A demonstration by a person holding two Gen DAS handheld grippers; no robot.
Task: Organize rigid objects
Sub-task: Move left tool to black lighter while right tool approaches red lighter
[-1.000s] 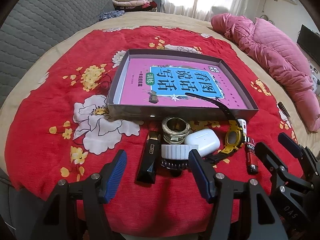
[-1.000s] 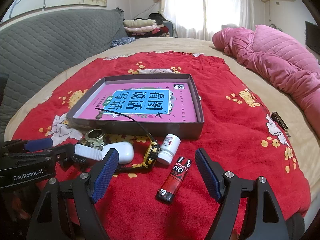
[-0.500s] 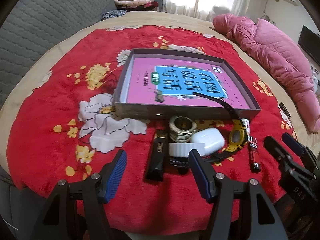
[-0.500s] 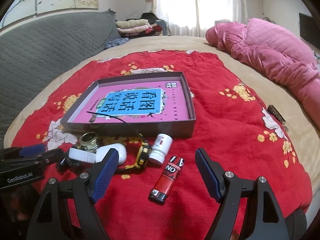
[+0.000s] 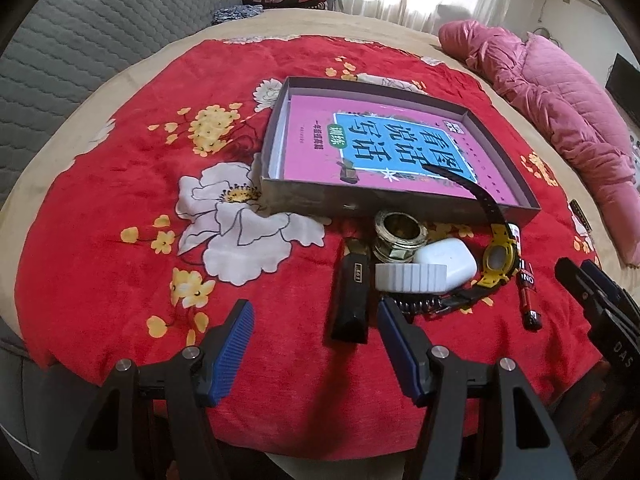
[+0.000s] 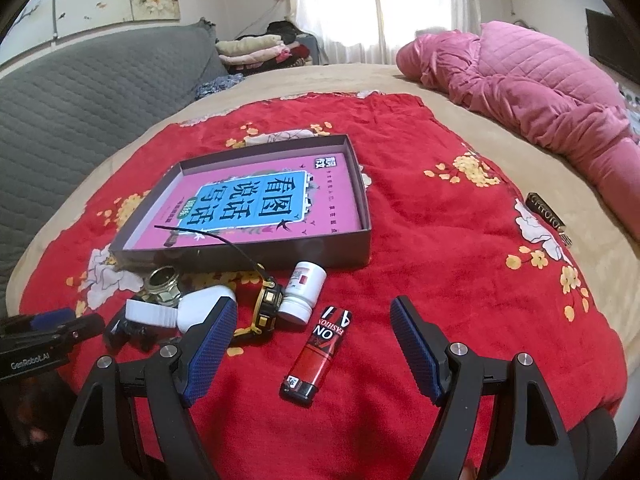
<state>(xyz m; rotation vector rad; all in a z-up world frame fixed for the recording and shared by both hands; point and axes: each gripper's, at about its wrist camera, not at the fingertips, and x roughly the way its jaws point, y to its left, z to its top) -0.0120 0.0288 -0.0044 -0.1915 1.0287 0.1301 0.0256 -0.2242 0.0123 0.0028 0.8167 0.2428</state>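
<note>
a cluster of small rigid things lies on the red flowered blanket (image 5: 120, 208), just in front of the near wall of the grey box (image 5: 400, 200). from the left there is a black bar (image 5: 352, 292), a brass nut (image 5: 400, 236), a white ribbed cap (image 5: 410, 278) resting on a dark piece, a white case (image 5: 448, 262), a yellow watch (image 5: 498, 258), a white bottle (image 6: 302, 294) on its side and a red lighter (image 6: 320, 354). the nut, cap and case touch one another. the watch's black strap rises over the box wall and ends above the pink book (image 5: 360, 140) that lies flat inside the box. the bottle touches the watch; the lighter lies just beside the bottle, nearest the right gripper.

the left gripper (image 5: 314, 344) hovers low over the blanket's near edge with jaws wide apart and nothing between them; its right finger sits just in front of the cap and the bar. the right gripper (image 6: 312, 344) is likewise spread wide and empty, and the lighter lies in the gap between its fingers without touching either.

the blanket covers a bed (image 6: 400, 80). a pink quilt (image 6: 540, 92) is bunched on the far right, and a small dark item (image 6: 546, 214) lies at the blanket's right edge.
</note>
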